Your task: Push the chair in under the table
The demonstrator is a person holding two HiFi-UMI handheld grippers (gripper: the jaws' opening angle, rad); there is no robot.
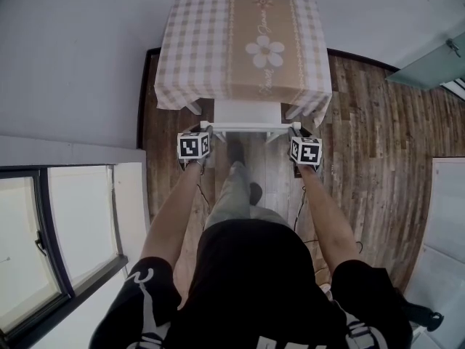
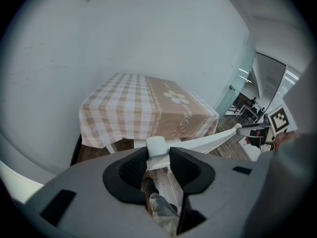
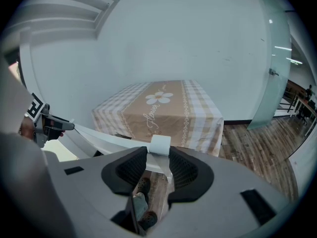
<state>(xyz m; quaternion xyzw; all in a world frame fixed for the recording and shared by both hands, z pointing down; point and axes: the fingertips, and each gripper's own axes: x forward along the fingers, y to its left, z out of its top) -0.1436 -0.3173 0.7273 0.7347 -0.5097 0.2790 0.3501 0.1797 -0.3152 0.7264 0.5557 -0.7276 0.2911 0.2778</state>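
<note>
A white chair [image 1: 247, 113] stands at the near side of a table [image 1: 243, 46] draped in a beige checked cloth with a daisy print, its seat partly under the cloth's edge. My left gripper [image 1: 205, 129] is shut on the left top corner of the chair's backrest; in the left gripper view the white post [image 2: 155, 145] sits pinched between the black pads. My right gripper [image 1: 296, 131] is shut on the right top corner post [image 3: 160, 144]. The top rail [image 1: 247, 128] runs between both grippers. The chair's legs are mostly hidden.
The table backs onto a white wall. A white wall with a window [image 1: 43, 231] runs along the left, and a glass door [image 1: 436, 64] stands at the far right. Wooden floor [image 1: 363, 137] lies to the right. The person's feet [image 1: 236, 151] stand just behind the chair.
</note>
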